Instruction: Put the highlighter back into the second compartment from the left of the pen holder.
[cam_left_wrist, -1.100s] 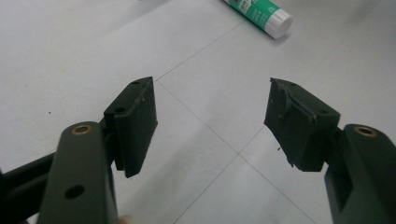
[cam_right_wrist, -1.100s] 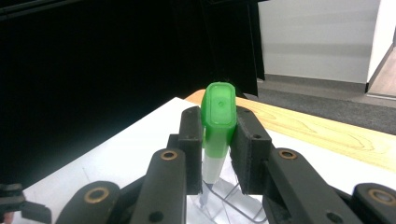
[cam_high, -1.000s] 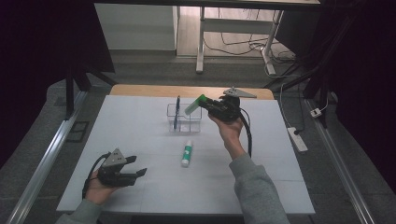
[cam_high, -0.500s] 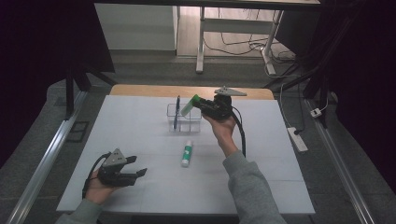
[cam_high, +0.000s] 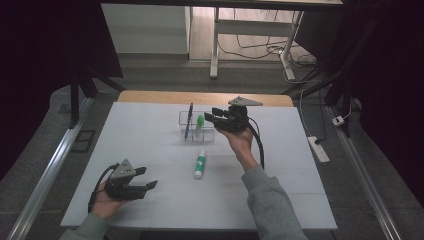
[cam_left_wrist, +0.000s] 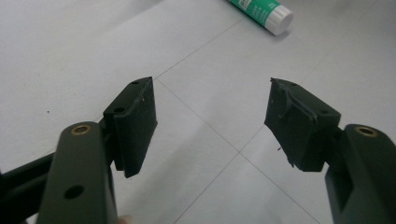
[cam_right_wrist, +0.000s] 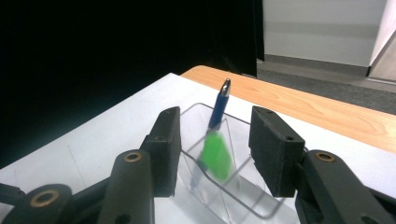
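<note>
A clear plastic holder (cam_high: 196, 133) stands at the far middle of the white table, with a blue pen (cam_high: 188, 120) upright in it. My right gripper (cam_high: 210, 118) hovers just right of the holder, and its jaws have just been opening. A green marker (cam_high: 200, 122) has left them and sits in the holder; in the right gripper view it is a blur (cam_right_wrist: 216, 161) below the parted jaws (cam_right_wrist: 215, 127), beside the blue pen (cam_right_wrist: 219, 105). A green-and-white tube (cam_high: 200, 165) lies on the table. My left gripper (cam_high: 144, 178) rests near the front left, open and empty (cam_left_wrist: 212, 102).
The white table top (cam_high: 300, 170) has a wooden strip (cam_high: 150, 97) along its far edge. In the left gripper view, the tube's white cap (cam_left_wrist: 278, 16) lies ahead. A power strip (cam_high: 318, 148) lies on the floor to the right.
The right gripper moved slightly left to the holder and opened its jaws. The green marker, held tilted in them before, now stands in the holder. The left hand stayed put.
</note>
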